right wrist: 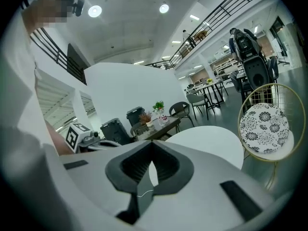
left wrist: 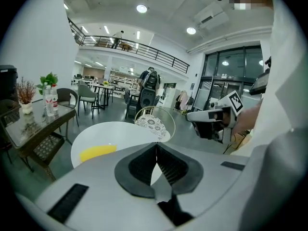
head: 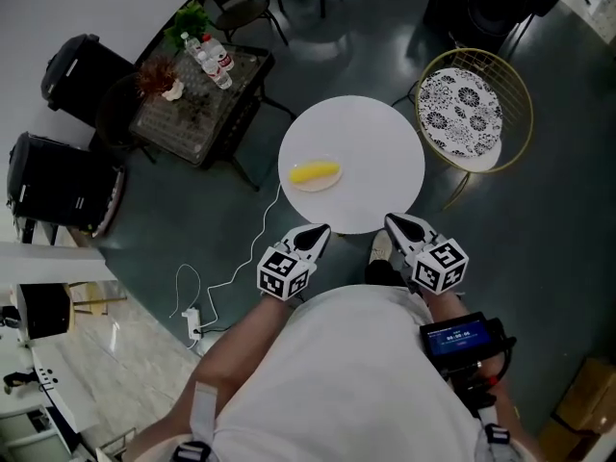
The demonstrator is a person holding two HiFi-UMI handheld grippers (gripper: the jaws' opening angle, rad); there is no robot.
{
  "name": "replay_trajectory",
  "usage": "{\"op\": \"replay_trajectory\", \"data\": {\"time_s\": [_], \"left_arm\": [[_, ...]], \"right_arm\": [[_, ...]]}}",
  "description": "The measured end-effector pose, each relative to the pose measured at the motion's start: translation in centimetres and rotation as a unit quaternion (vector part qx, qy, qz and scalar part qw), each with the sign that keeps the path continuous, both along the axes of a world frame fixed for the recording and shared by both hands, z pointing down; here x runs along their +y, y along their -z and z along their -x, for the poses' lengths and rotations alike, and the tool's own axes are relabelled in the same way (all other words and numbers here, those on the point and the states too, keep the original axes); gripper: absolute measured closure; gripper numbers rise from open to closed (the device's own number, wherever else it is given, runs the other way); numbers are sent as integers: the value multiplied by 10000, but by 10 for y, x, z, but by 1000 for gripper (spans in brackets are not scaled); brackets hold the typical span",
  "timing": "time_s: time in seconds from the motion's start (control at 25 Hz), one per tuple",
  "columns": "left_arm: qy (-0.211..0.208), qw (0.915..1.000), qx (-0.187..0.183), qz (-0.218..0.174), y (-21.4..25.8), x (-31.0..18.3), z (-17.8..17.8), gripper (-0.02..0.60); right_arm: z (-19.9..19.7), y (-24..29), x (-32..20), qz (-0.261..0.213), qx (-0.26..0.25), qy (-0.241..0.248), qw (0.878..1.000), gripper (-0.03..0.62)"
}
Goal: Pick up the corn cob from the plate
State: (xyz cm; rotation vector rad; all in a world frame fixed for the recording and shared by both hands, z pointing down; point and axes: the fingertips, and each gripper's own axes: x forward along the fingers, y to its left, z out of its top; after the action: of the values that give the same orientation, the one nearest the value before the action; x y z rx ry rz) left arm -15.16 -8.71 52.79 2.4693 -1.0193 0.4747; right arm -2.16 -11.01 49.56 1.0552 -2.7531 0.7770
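Currently corn cob (head: 315,172) lies on plate (head: 300,185), L side of table (head: 385,152); left gripper (head: 318,231) & right gripper (head: 393,221) both clenched, empty, at table's near edge; risk: unopened jaws shove cob off plate.

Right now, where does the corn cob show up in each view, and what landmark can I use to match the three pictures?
Head view: the corn cob lies on its plate, left of centre on the white round table.
Left gripper view: low left, a yellow strip on the table.
Right gripper view: not in it.
Shared landmark: the gold-framed chair with the patterned cushion, beside the table.
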Motion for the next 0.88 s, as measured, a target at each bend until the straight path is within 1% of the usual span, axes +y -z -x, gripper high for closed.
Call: {"op": "replay_trajectory", "data": {"time_s": [0.4, 0.72, 0.88], "left_arm": [[98, 9984, -501, 222, -29, -59, -7, 574], [94, 9948, -938, 376, -51, -89, -6, 574], [103, 9922, -1170, 410, -65, -108, -4, 574]], "right_arm": [[-19, -26, -47, 264, 33, 173, 9995, 586], [-24, -44, -75, 424, -15, 371, 9984, 586], [-30, -59, -90, 485, 50, 432, 9979, 586]]}}
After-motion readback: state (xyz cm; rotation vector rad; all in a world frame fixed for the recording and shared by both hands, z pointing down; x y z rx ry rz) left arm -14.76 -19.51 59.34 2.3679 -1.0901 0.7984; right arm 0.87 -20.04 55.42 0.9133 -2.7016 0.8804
